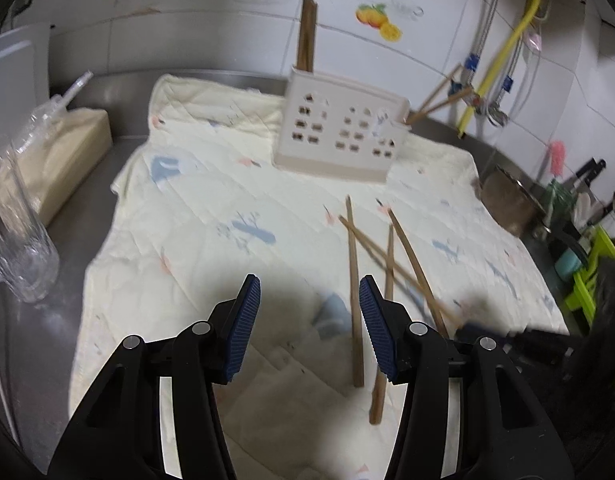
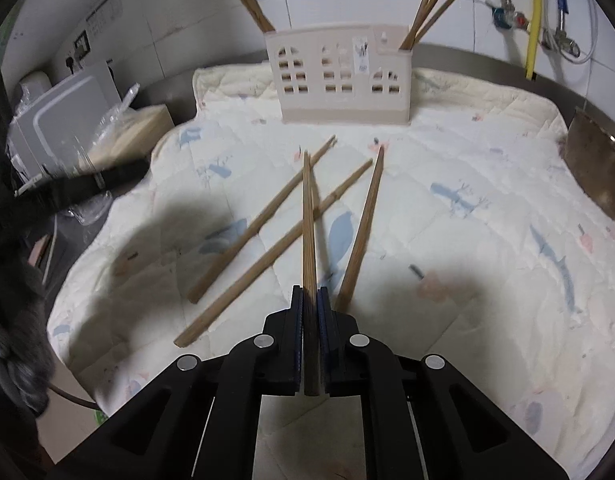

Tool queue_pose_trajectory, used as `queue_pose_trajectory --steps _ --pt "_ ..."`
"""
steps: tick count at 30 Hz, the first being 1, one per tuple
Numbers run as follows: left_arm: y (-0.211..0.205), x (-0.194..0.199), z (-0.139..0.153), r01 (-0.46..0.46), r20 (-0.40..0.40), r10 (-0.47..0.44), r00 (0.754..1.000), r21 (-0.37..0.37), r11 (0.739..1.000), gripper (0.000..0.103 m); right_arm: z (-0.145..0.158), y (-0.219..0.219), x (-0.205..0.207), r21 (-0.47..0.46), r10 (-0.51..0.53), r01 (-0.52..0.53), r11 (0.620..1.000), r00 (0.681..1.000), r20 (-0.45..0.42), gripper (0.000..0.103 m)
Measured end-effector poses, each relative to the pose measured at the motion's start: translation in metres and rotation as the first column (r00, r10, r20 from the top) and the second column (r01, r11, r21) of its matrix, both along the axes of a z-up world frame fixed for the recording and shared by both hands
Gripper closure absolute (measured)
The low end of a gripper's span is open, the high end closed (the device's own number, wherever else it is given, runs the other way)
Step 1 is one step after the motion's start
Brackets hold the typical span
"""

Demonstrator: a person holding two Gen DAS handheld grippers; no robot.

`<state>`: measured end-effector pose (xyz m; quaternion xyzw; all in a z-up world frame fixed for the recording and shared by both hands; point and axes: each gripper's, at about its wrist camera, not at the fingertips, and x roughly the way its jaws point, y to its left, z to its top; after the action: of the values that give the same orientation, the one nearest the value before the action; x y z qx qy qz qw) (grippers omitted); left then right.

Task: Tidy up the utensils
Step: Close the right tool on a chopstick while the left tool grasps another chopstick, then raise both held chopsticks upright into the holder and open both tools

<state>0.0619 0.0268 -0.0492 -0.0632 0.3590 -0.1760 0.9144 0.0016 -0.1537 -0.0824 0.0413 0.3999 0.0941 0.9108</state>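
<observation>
My right gripper (image 2: 310, 300) squeezes one long brown wooden chopstick (image 2: 308, 216); my left gripper (image 1: 309, 300) hangs open over the pale quilted cloth (image 1: 211, 184)

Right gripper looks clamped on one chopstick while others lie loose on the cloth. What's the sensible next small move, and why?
Probably lift the right gripper straight up: its jaws are shut on a chopstick that crosses over the loose chopsticks, so rising first should clear them before carrying it toward the holder.
</observation>
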Motion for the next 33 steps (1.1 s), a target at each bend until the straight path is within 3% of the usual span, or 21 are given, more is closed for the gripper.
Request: queue_pose_trajectory --steps 6,12,14,25,27,33 --pt "-0.019 -0.002 -0.021 0.085 -0.063 -0.086 0.994 -0.022 0.996 0.052 0.031 -0.014 -0.004 0.010 0.006 -0.007 1.000 0.995 0.095 0.096" --pt "-0.045 0.001 -0.039 0.156 -0.114 -0.154 0.982 0.007 0.988 0.071 0.063 -0.029 -0.001 0.009 0.000 -0.002 1.000 0.983 0.184 0.096" --pt "-0.050 0.006 -0.046 0.157 -0.131 -0.154 0.979 0.014 0.988 0.080 0.070 -0.034 0.001 0.011 -0.005 0.003 1.000 0.979 0.205 0.096" --pt "-0.057 0.019 -0.057 0.135 -0.174 -0.125 0.977 0.048 0.990 0.088 0.089 -0.057 0.010 0.018 -0.013 0.008 1.000 0.968 0.250 0.096" --pt "-0.060 0.020 -0.057 0.136 -0.169 -0.121 0.978 0.075 0.988 0.093 0.090 -0.059 0.011 0.018 -0.010 0.005 1.000 0.968 0.252 0.096" --pt "-0.058 0.021 -0.041 0.122 -0.154 -0.108 0.982 0.087 0.989 0.097 0.096 -0.060 0.015 0.004 0.007 -0.008 1.000 0.965 0.263 0.096"
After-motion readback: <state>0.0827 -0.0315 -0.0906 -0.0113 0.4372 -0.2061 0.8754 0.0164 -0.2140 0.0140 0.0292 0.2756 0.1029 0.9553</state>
